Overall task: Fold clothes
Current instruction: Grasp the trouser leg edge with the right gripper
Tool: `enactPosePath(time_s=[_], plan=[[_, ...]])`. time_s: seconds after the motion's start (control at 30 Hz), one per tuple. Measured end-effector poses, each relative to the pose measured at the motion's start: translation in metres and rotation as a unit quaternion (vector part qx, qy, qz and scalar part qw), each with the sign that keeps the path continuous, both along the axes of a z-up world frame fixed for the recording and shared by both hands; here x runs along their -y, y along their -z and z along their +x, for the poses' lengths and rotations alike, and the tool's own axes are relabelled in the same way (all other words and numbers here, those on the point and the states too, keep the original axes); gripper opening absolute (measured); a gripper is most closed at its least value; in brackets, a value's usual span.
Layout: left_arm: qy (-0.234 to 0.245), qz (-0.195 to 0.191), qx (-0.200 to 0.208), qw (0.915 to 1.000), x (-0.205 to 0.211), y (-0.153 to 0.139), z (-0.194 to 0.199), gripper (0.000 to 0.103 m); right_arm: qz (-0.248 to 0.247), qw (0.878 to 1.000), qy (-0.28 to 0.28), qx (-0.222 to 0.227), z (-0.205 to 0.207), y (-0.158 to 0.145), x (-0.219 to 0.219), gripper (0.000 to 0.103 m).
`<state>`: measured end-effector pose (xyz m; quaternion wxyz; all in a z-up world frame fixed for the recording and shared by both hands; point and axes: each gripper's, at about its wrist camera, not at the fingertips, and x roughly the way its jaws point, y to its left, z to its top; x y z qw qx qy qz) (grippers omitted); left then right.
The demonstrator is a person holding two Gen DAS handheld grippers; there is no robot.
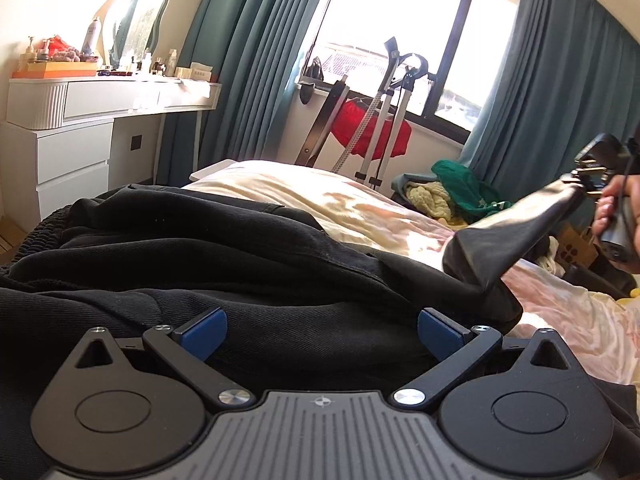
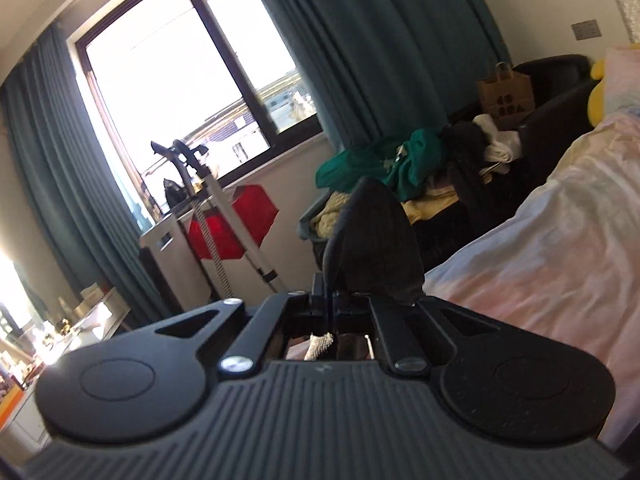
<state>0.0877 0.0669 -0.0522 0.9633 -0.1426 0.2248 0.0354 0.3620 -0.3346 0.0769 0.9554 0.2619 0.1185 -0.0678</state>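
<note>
Black garment (image 1: 240,280) lies bunched on bed (image 1: 360,204) w/ pale sheet; left gripper (image 1: 322,330) low over it, jaws spread wide, nothing btwn pads; right gripper (image 2: 340,296) clamped on garment's corner (image 2: 372,240), lifted off bed twd window (image 2: 172,80).

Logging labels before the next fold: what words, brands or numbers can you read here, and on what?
None can be read.
White spray can on the dresser: print too small.
Small box on the dresser: marks blurred.
Paper bag: dark shapes only, no letters.
Black garment, green garment: no legible tag or print.
</note>
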Motion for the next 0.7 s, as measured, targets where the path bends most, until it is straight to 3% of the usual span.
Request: enactPosePath(time_s=[0.13, 0.27, 0.33, 0.47, 0.6, 0.7], plan=[[0.015, -0.005, 0.0, 0.9999, 0.007, 0.001, 0.004, 0.103, 0.003, 0.997, 0.079, -0.004, -0.044, 0.007, 0.083, 0.005], [0.026, -0.012, 0.009, 0.9996, 0.012, 0.0, 0.007, 0.103, 0.02, 0.994, 0.105, -0.034, -0.084, 0.043, 0.135, 0.005], [0.027, -0.015, 0.008, 0.9995, 0.015, 0.0, 0.007, 0.103, 0.025, 0.993, 0.108, -0.025, -0.107, 0.053, 0.145, 0.005], [0.028, -0.023, 0.004, 0.9993, 0.015, 0.0, 0.003, 0.103, -0.017, 0.993, 0.11, 0.024, -0.134, 0.038, 0.136, 0.005], [0.026, -0.015, 0.016, 0.9994, 0.018, -0.005, -0.002, 0.103, -0.057, 0.985, 0.139, 0.083, -0.134, -0.003, 0.119, 0.005], [0.03, -0.008, 0.023, 0.9993, 0.022, -0.008, -0.005, 0.103, -0.055, 0.978, 0.191, 0.067, -0.112, -0.02, 0.116, 0.005]])
